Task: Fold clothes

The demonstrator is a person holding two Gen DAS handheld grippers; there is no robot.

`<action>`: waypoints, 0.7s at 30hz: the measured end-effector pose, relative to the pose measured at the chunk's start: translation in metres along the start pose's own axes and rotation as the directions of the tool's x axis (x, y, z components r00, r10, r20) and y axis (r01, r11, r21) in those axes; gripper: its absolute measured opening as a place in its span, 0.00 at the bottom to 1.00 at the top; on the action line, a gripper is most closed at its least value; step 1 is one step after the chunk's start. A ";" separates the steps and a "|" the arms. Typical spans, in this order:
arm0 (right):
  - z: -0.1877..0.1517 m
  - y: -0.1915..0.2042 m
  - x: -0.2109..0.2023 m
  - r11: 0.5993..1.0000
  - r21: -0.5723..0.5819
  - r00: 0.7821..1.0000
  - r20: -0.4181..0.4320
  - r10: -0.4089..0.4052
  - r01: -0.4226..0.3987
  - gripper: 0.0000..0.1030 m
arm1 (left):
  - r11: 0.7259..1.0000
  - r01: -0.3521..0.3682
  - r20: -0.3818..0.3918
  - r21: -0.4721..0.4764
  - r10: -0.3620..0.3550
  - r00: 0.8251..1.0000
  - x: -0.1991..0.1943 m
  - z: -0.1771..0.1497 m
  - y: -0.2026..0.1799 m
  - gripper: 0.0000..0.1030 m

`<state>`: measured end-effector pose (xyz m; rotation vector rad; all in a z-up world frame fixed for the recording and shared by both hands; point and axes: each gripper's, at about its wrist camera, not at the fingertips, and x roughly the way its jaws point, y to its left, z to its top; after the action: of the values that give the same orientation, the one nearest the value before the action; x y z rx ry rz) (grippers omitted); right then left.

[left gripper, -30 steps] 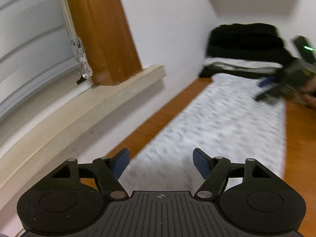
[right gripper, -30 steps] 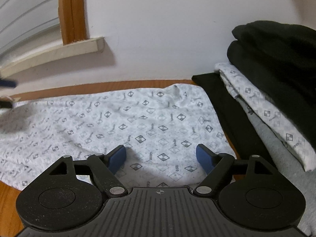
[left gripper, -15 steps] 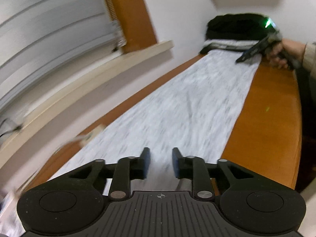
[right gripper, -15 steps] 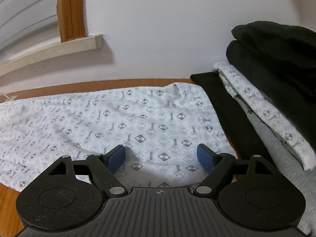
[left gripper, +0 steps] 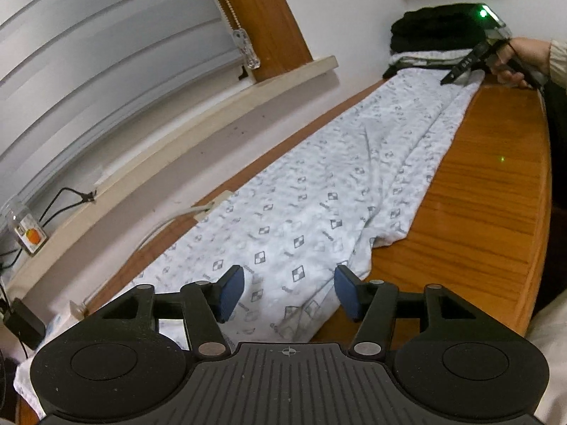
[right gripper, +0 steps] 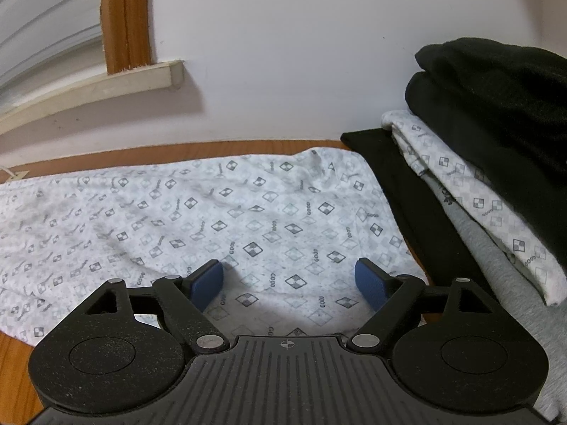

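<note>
left wrist: low, looks along the white patterned cloth | right wrist: close over its far end | both see cloth, window sill

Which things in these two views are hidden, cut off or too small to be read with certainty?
- Left wrist view: the near end of the patterned garment is covered by the left gripper.
- Left wrist view: the right gripper is small and side-on, so its jaws are unreadable here.
- Left wrist view: the jar label is too small to read.
- Right wrist view: the folded stack is cut off by the right edge.
</note>
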<state>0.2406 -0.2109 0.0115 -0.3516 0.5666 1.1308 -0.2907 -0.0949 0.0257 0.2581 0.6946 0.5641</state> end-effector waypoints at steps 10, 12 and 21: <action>-0.001 0.017 -0.007 0.999 -0.042 1.000 0.019 0.017 -0.016 0.79 | 0.985 0.109 0.073 -0.132 -0.100 0.992 0.003 0.015 0.032 0.08; -0.001 0.036 -0.014 0.996 -0.077 0.998 0.037 0.043 -0.040 0.78 | 0.978 0.116 0.092 -0.172 -0.101 0.991 0.003 0.018 0.046 0.03; 0.000 0.127 -0.043 0.956 -0.235 0.977 0.076 0.199 -0.177 0.75 | 0.989 0.059 0.062 -0.135 -0.051 0.997 0.000 0.012 0.037 0.25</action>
<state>0.1103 -0.1926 0.0386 -0.4428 0.3889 1.3952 -0.2980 -0.0651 0.0493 0.1265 0.6018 0.5466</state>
